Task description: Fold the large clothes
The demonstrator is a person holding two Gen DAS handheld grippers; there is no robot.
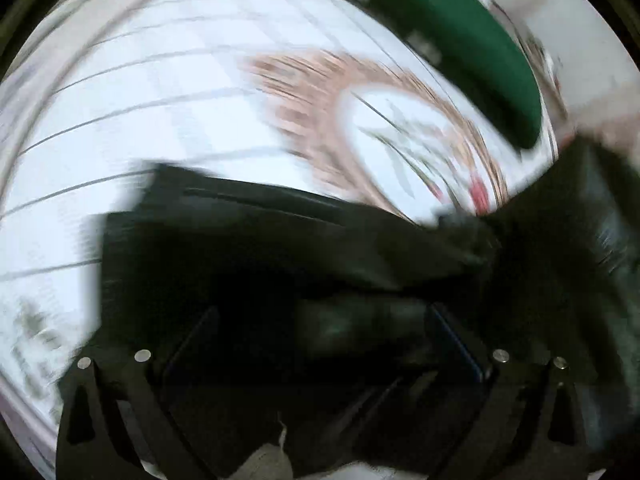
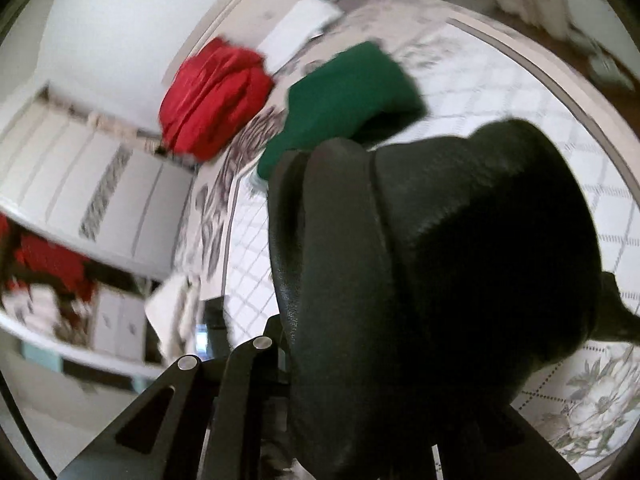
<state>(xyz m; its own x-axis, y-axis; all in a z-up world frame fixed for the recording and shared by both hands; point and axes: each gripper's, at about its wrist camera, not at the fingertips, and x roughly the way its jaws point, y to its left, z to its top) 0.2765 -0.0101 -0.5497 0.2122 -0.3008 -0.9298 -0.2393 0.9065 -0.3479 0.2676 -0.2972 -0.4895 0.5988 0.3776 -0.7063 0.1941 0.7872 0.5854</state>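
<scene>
A black leather-like garment (image 1: 280, 240) is held up over a bed with a white quilted, flower-printed cover (image 1: 140, 100). My left gripper (image 1: 320, 344) is shut on a fold of it; the view is smeared by motion. My right gripper (image 2: 360, 360) is shut on another thick bunch of the same black garment (image 2: 460, 240), which fills the middle of the right wrist view and hides the fingertips.
A folded green garment (image 2: 348, 96) lies on the bed cover (image 2: 500, 80), also in the left wrist view (image 1: 472, 52). A red garment (image 2: 216, 100) lies beyond it near the wall. White wardrobe doors (image 2: 100, 192) stand at the left.
</scene>
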